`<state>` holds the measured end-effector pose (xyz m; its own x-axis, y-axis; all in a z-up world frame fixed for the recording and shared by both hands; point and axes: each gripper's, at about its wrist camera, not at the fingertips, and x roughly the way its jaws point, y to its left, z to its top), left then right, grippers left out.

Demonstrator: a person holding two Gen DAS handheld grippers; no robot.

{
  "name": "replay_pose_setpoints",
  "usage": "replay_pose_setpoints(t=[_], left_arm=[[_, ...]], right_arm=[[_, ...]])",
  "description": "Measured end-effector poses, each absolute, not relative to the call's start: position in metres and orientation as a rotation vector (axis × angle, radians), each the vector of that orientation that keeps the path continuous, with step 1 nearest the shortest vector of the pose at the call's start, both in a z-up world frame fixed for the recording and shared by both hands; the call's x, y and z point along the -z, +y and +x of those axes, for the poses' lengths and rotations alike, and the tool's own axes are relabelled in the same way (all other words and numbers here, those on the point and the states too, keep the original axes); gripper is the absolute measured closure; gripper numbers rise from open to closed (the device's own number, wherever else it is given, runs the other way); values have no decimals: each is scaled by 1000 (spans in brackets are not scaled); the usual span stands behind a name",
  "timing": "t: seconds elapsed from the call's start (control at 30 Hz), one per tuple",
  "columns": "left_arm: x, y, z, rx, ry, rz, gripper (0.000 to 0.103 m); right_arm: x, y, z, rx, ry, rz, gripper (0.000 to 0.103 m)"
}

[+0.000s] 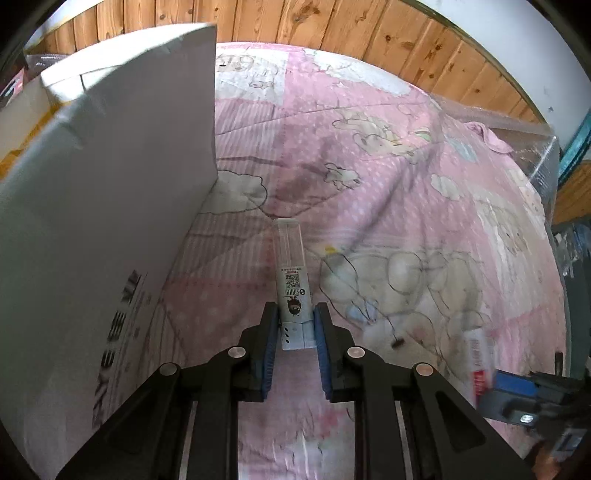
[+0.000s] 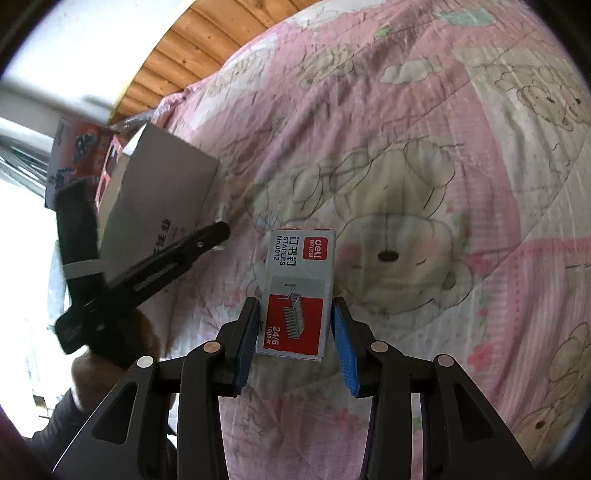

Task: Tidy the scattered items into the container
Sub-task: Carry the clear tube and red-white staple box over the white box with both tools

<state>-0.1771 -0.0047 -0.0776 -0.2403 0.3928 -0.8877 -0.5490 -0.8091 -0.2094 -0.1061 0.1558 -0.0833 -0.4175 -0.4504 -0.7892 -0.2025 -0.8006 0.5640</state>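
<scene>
My left gripper (image 1: 295,319) is shut on a small white tube (image 1: 292,280) with a clear cap, which points away from me just above the pink quilt. Close on its left stands the white cardboard box (image 1: 110,192), side wall towards me, its inside hidden. My right gripper (image 2: 295,325) is shut on a red and grey staples box (image 2: 297,291), blue pads on both long sides. In the right wrist view the left gripper (image 2: 219,234) and the tube's cap (image 2: 221,211) sit beside the white box (image 2: 159,192). The staples box (image 1: 480,369) shows blurred at the left wrist view's lower right.
A pink cartoon-bear quilt (image 1: 369,184) covers the bed. Wood panelling (image 1: 332,22) runs behind it. A colourful printed carton (image 2: 81,151) stands beyond the white box. Clear plastic wrap (image 1: 535,147) lies at the bed's far right edge. A hand (image 2: 110,358) holds the left gripper.
</scene>
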Motion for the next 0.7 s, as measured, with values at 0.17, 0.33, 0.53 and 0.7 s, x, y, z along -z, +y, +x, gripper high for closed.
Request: replay_pose_setpoints(t=[0.17, 0.33, 0.53, 0.7], left_arm=[[61, -13, -153, -2078, 232, -1413, 82], [45, -24, -124, -2067, 275, -1393, 82], [32, -37, -96, -2062, 295, -1371, 82], [21, -42, -77, -2052, 307, -1346, 82]], right_arm=[[79, 141, -93, 2359, -862, 1593, 62], [76, 128, -77, 2368, -832, 1594, 62], [73, 114, -55, 2377, -813, 1589, 62], [71, 104, -39, 2384, -802, 1583, 62]])
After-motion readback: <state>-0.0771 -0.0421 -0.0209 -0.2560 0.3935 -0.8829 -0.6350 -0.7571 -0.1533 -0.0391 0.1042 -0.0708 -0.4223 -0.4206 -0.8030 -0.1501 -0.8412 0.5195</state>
